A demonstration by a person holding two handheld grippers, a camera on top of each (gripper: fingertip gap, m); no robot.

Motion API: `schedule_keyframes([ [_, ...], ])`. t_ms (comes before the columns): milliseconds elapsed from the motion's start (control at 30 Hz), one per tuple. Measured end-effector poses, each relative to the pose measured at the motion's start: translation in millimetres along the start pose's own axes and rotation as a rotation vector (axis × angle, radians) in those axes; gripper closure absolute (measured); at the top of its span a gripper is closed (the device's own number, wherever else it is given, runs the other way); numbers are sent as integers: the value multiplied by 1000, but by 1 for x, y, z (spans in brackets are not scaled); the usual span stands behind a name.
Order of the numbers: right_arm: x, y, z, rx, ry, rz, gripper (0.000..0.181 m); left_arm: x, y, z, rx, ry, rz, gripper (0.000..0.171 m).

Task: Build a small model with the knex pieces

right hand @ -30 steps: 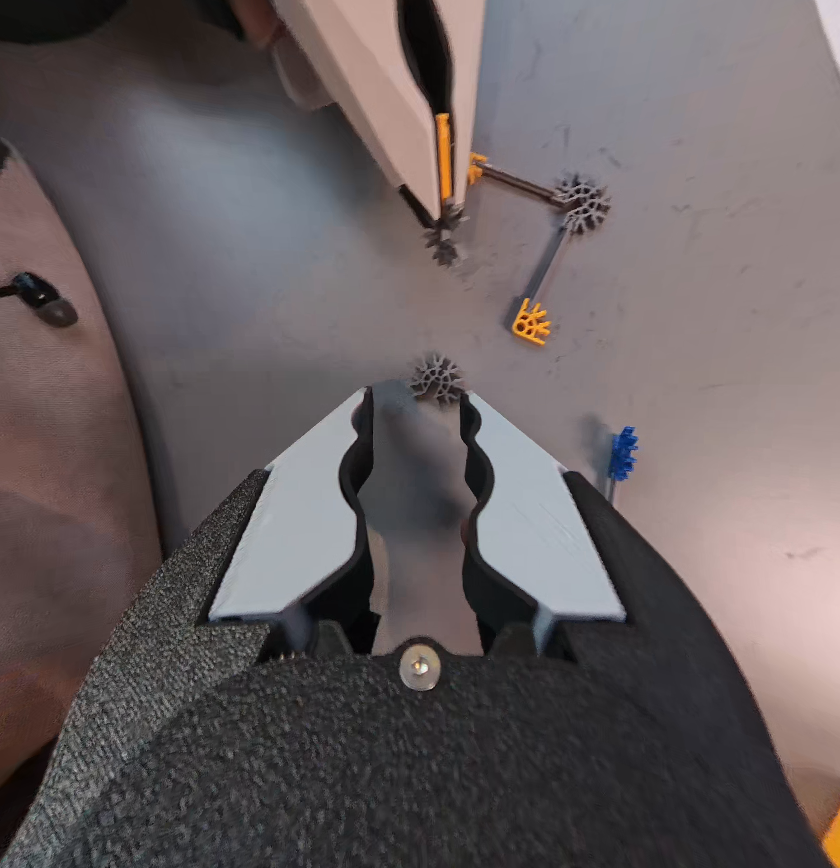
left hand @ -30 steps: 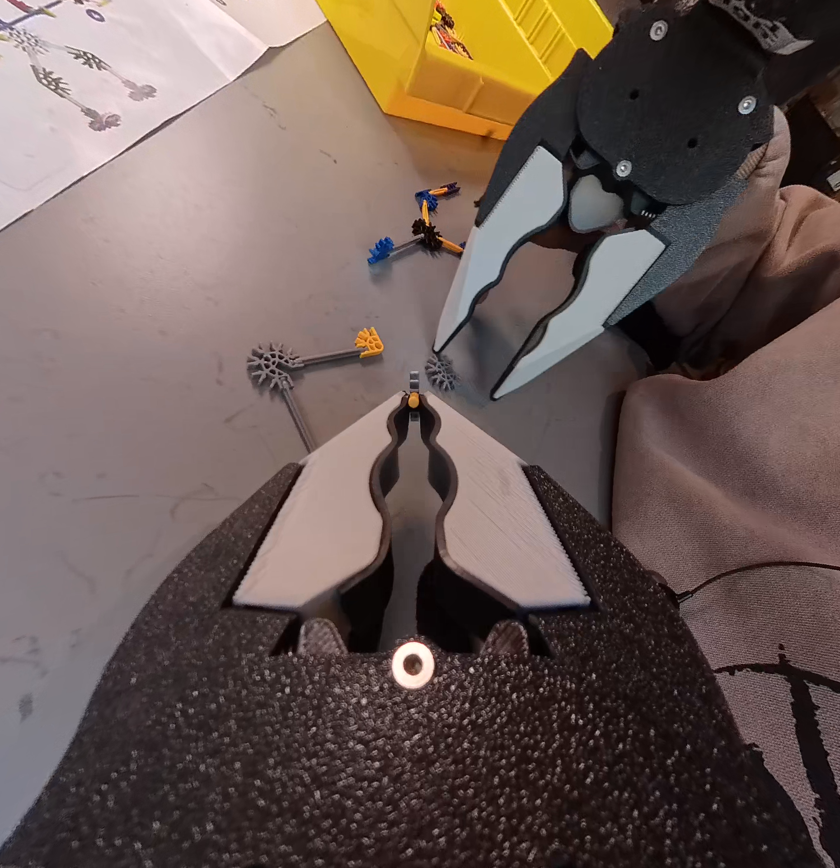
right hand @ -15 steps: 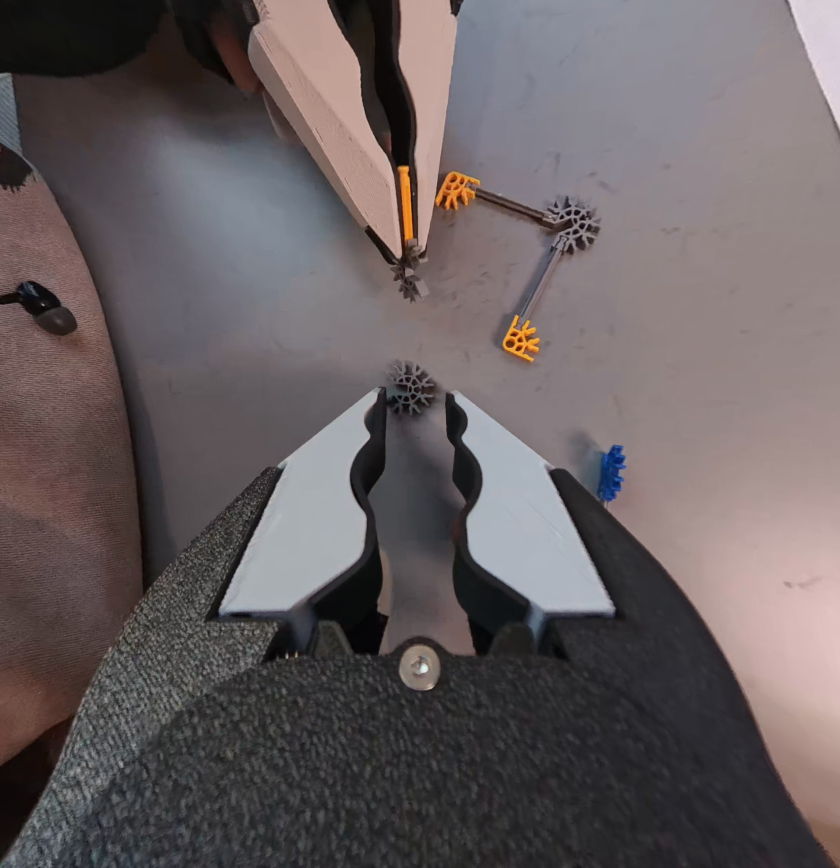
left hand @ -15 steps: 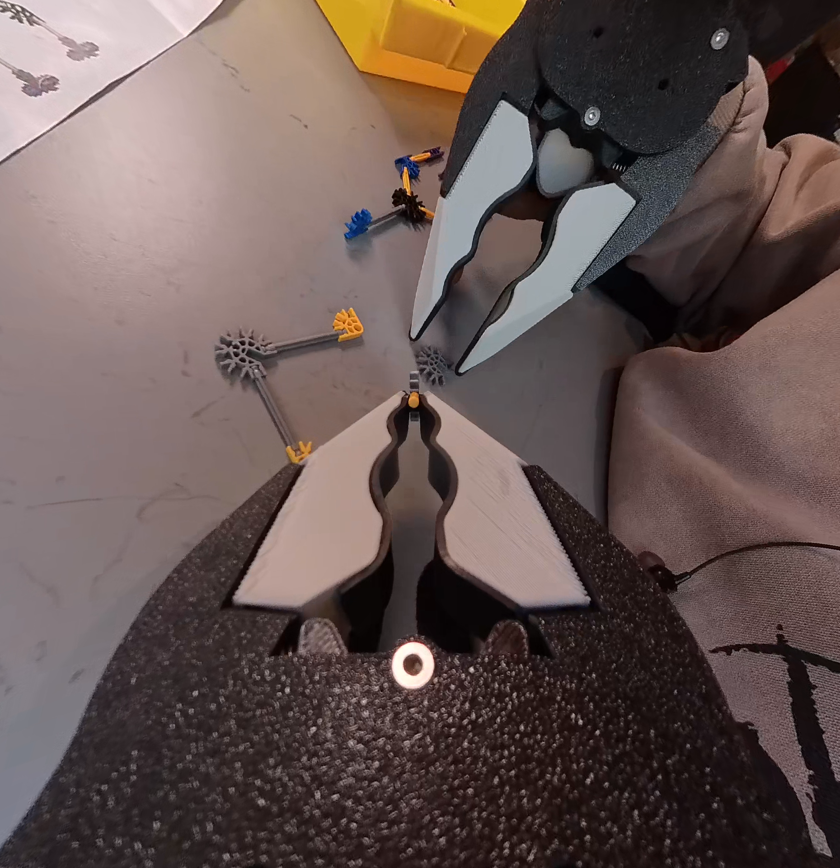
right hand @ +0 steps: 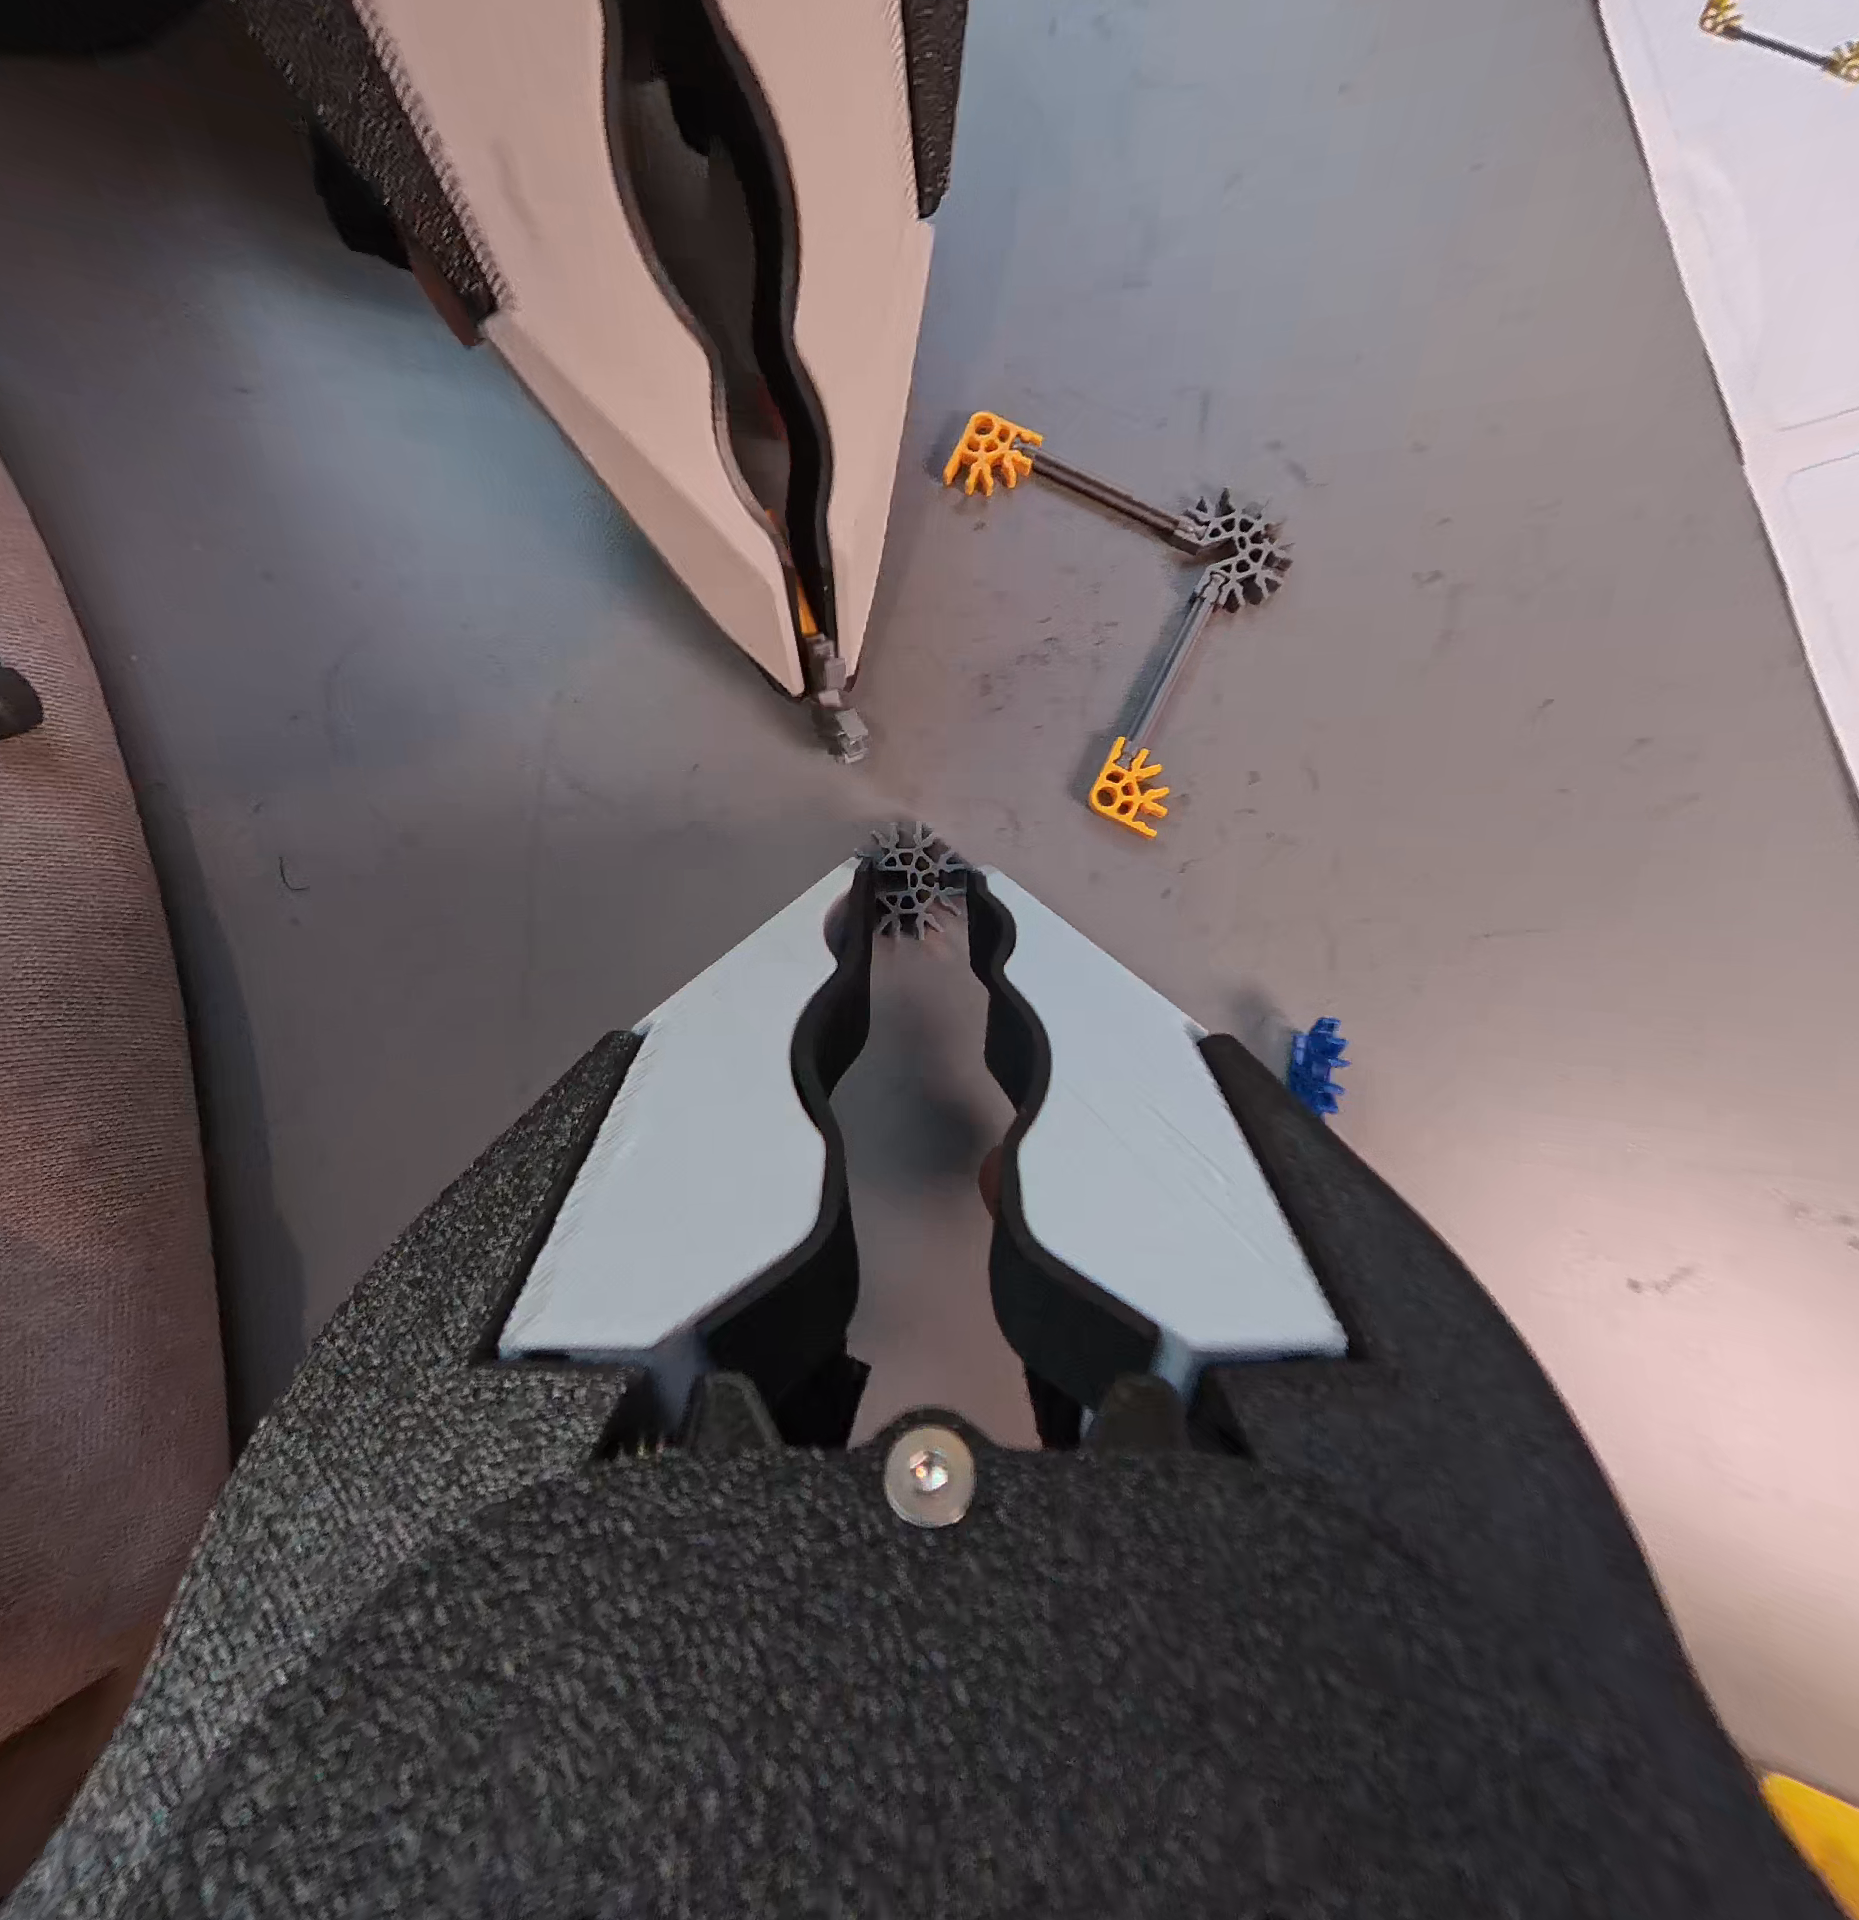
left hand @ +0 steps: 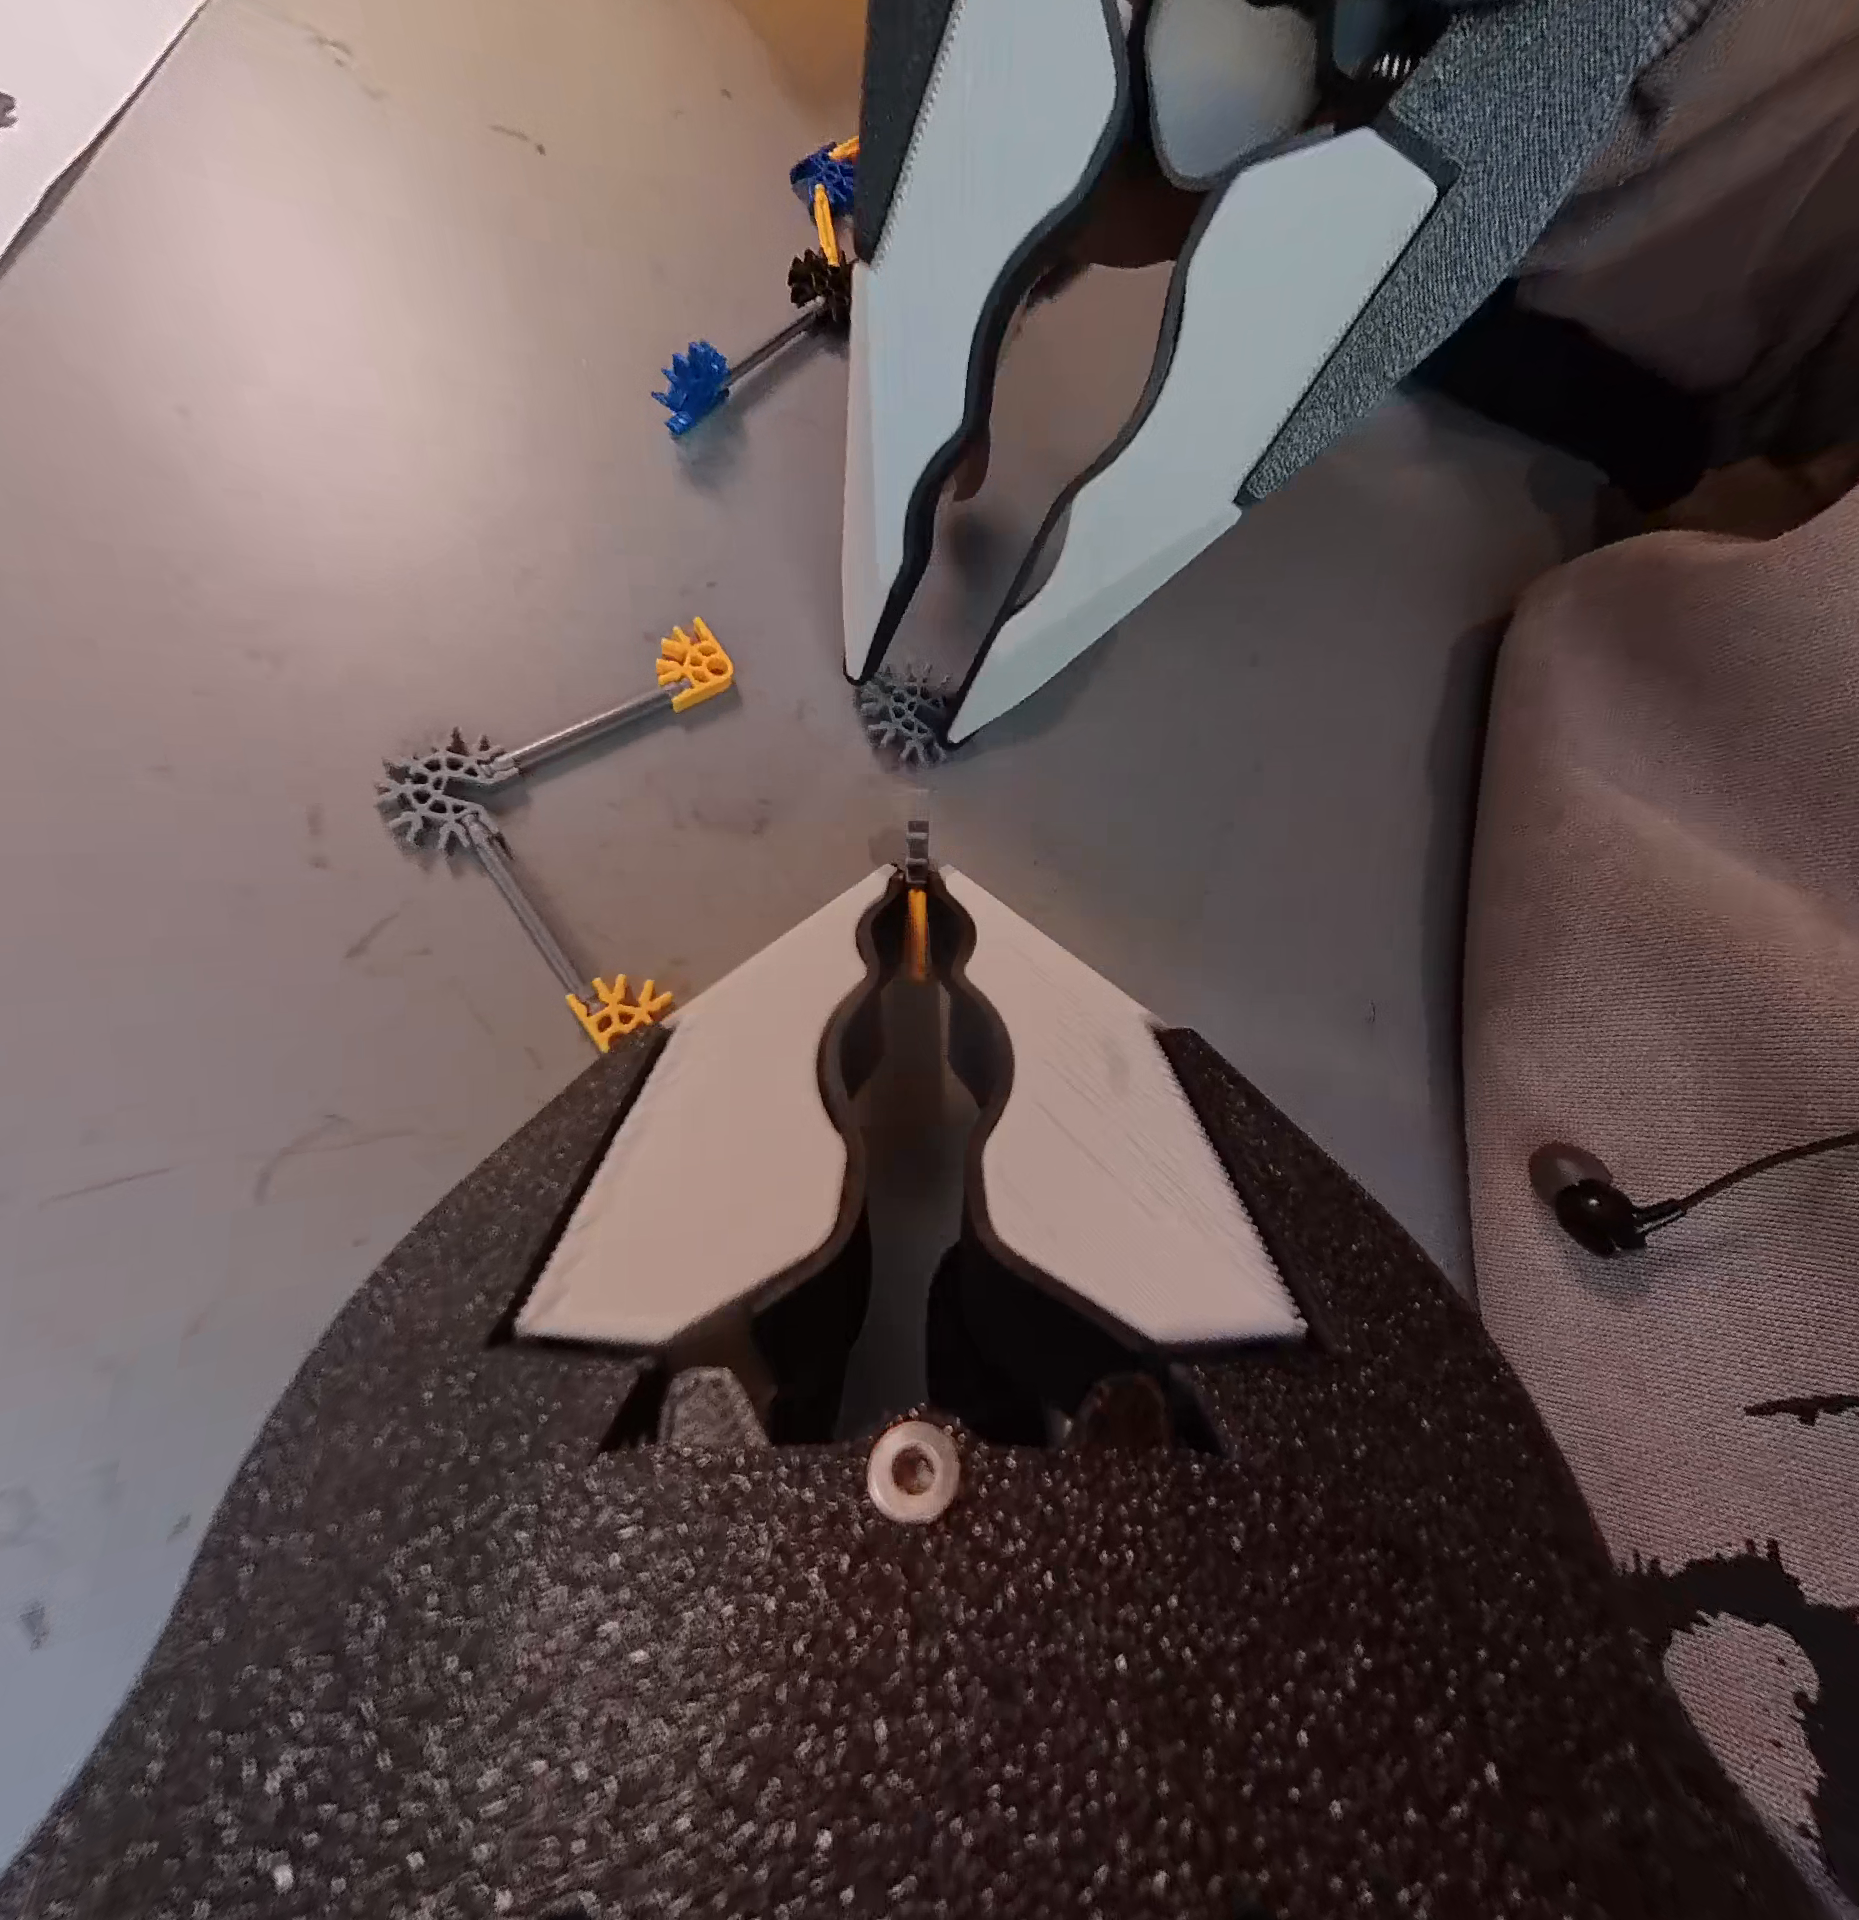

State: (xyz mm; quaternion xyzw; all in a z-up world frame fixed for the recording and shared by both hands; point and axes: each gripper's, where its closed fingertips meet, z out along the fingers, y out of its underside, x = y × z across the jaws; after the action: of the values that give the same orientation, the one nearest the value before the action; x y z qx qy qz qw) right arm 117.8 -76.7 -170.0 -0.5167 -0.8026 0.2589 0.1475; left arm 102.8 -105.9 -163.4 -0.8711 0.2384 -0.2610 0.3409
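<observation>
left claw [left hand: 917, 878], pressed together on a thin orange rod [left hand: 917, 935] whose grey end piece [right hand: 837, 717] sticks out past the fingertips, held just above the grey surface [left hand: 281, 468]. right claw [right hand: 917, 883], facing it from the opposite side, fingers narrowed onto a small grey snowflake-shaped connector [right hand: 912, 878] that lies on the surface; both fingertips appear to touch the connector's rim, pinching it. the rod's grey end piece and the snowflake connector are near each other but apart, with a strip of bare surface between. beside the two claws lies an assembled piece [left hand: 551, 821]: a second grey snowflake connector joined by two grey rods to two orange corner connectors. farther off, partly behind the right claw, a blue connector on a grey rod [left hand: 696, 379] joins a black connector with more blue and yellow parts. a printed white sheet [right hand: 1798, 260] lies at the surface's edge, and a person's beige sleeve [left hand: 1694, 935] with a small black earbud on a cord [left hand: 1590, 1210] borders the scene.
</observation>
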Motion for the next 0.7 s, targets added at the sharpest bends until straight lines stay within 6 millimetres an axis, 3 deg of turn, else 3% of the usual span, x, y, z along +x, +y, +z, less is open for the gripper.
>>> schedule_keyframes([
  [233,12,-22,-10,154,15,78,165,-2,-2,-1,19,-6,-10,168],
  [400,8,-45,-20,311,17,3,165,-4,-5,-3,42,4,-31,168],
  [533,5,-51,-21,353,6,-5,165,-3,-9,-5,71,34,-53,168],
  [633,8,-54,-24,384,17,1,181,-2,-13,-9,100,46,-59,168],
  [700,4,-56,-26,404,-13,-7,181,0,-18,-12,128,61,-63,168],
])
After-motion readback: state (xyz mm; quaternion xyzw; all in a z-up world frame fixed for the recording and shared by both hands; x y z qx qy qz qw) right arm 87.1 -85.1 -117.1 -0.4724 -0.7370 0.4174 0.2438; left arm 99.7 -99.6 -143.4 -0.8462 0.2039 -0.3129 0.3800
